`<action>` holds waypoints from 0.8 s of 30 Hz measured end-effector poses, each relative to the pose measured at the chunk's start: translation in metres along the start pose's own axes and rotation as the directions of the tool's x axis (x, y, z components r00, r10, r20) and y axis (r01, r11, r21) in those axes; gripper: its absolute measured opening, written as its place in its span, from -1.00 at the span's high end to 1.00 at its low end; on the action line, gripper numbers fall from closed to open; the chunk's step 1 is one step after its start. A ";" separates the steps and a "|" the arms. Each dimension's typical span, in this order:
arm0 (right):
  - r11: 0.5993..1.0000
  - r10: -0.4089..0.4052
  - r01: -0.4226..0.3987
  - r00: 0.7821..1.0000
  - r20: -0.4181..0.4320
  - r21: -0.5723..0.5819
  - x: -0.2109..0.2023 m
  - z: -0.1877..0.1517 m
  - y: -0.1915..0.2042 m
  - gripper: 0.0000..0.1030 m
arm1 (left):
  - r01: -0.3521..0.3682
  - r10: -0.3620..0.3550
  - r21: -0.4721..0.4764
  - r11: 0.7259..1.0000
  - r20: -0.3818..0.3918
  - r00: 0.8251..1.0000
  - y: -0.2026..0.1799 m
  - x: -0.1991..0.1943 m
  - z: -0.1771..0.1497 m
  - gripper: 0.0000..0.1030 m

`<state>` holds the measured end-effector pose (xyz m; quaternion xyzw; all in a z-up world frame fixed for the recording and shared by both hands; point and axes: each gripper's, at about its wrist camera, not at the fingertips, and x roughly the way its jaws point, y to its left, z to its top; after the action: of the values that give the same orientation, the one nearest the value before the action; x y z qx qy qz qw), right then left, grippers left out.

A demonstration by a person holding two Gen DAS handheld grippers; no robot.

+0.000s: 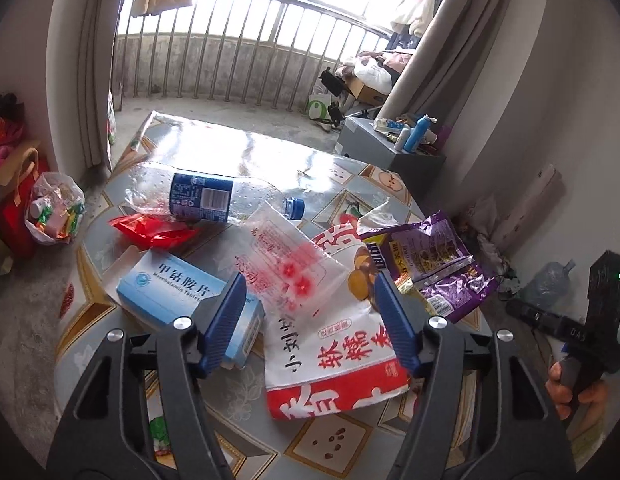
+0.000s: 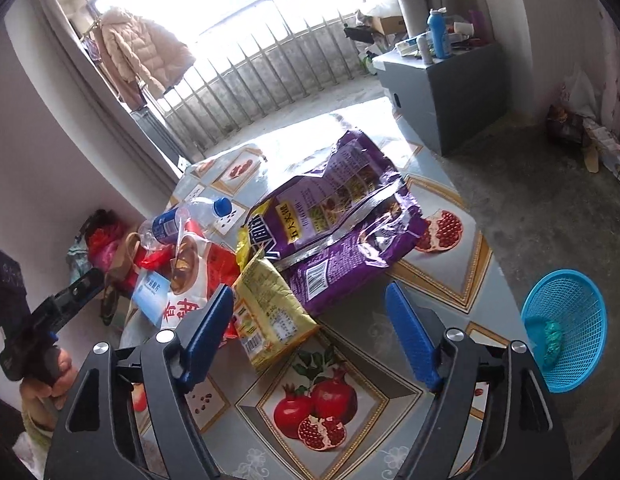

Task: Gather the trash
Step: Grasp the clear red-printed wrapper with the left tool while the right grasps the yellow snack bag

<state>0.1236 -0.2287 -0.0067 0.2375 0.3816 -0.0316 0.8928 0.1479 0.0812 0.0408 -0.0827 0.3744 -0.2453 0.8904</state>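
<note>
Trash lies on a table with a fruit-print cloth (image 1: 342, 444). In the left wrist view I see a clear plastic bottle (image 1: 205, 196) on its side, a red wrapper (image 1: 149, 232), a blue medicine box (image 1: 177, 296), a clear plastic bag (image 1: 285, 264), a red-and-white snack bag (image 1: 334, 360) and a purple bag (image 1: 434, 264). My left gripper (image 1: 310, 304) is open above the clear bag and snack bag. In the right wrist view my right gripper (image 2: 310, 312) is open above a yellow packet (image 2: 269, 312), just below the purple bag (image 2: 342, 216).
A blue mesh basket (image 2: 566, 324) with a teal item inside stands on the floor right of the table. A grey cabinet (image 2: 442, 92) with bottles stands beyond. Bags (image 1: 53, 208) sit on the floor at left. A railing (image 1: 245, 64) is behind.
</note>
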 end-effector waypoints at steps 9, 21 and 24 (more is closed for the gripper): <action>0.997 0.057 -0.051 0.993 -0.102 0.058 0.034 -0.004 -0.004 -0.21 | -0.047 0.038 -0.086 0.995 -0.106 0.994 0.006 0.077 0.044 -0.16; 0.967 0.186 -0.147 0.964 -0.188 0.206 0.059 -0.017 -0.023 -0.15 | -0.140 0.120 -0.092 0.986 -0.197 0.973 0.015 0.127 0.046 -0.04; 0.952 0.225 -0.172 0.954 -0.200 0.253 0.064 -0.020 -0.029 -0.15 | -0.140 0.117 -0.093 0.986 -0.218 0.969 0.016 0.130 0.043 0.10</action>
<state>0.1486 -0.2376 -0.0747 0.3799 0.4485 0.0415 0.8079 0.2622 0.0291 -0.0154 -0.0798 0.4842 -0.1738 0.8538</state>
